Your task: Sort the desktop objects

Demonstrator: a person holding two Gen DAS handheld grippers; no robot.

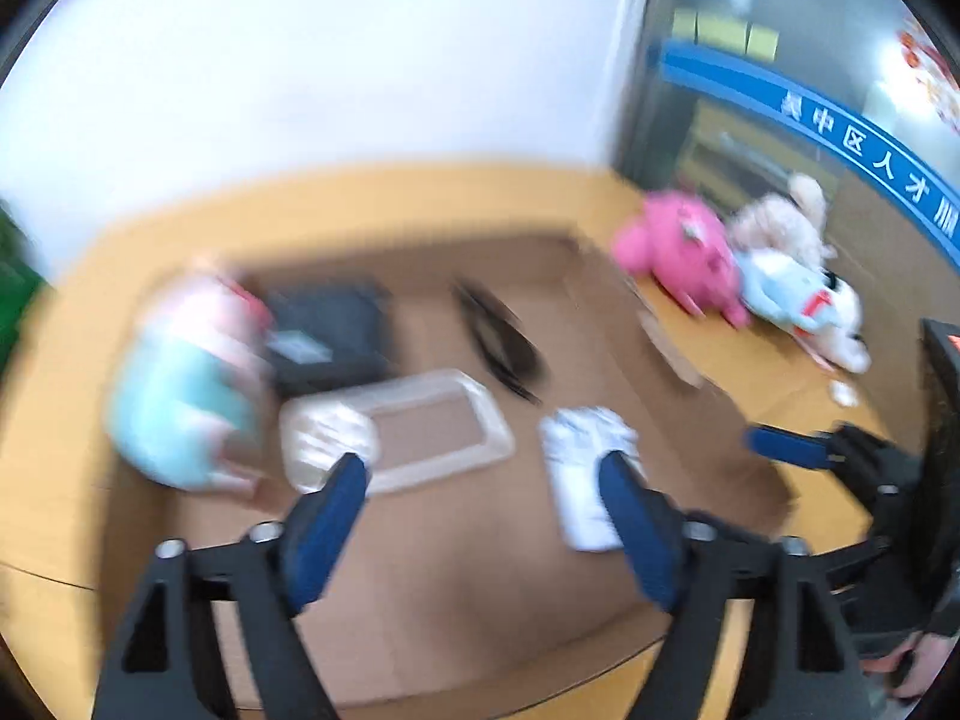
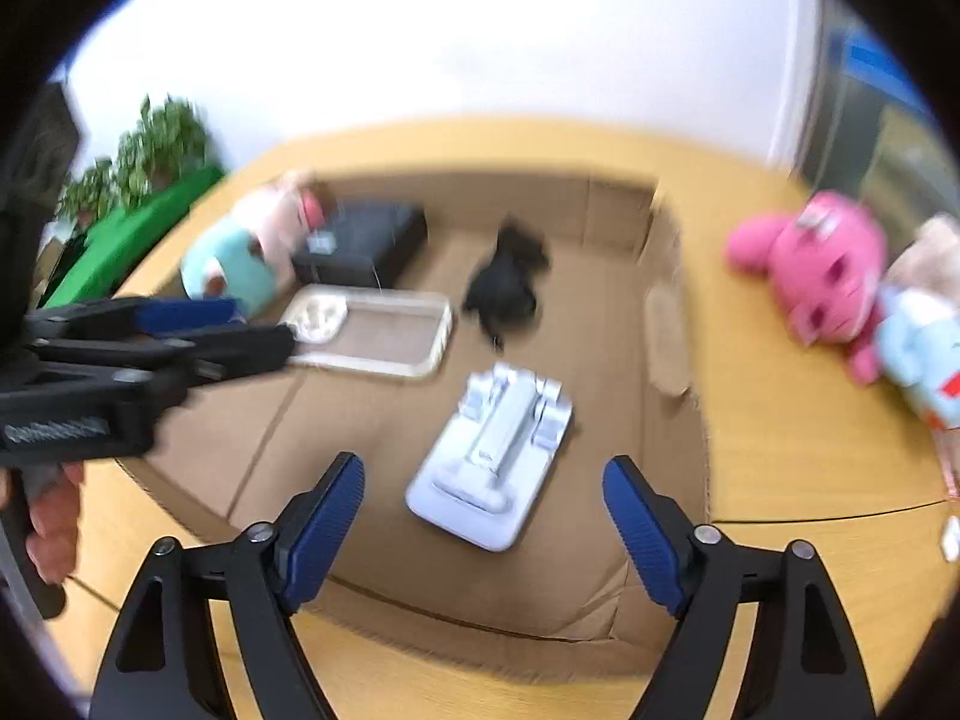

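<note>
We hold both tongs over a shallow cardboard box (image 2: 540,324) that lies open on the yellow desk (image 2: 792,438). Our left tongs (image 1: 483,468) stand spread wide with nothing between the blue pads, and our right tongs (image 2: 483,474) are spread as well, empty, above a white flat device (image 2: 492,456) lying on the box floor. In the right wrist view the left tongs (image 2: 198,330) reach in from the left edge, a hand (image 2: 51,522) gripping their handle. Inside the box we see a clear phone case (image 2: 372,330) near the middle, a black case (image 2: 360,240) behind it toward the back wall, a black crumpled item (image 2: 507,282) to its right, and a pastel plush toy (image 2: 246,246) at the left edge of the box, just beside the black case. Outside the box, on the desk to the right, lie a pink plush toy (image 2: 822,276) and, touching it, a light blue plush toy (image 2: 924,348). Both views are blurred, so finer details escape us.
</note>
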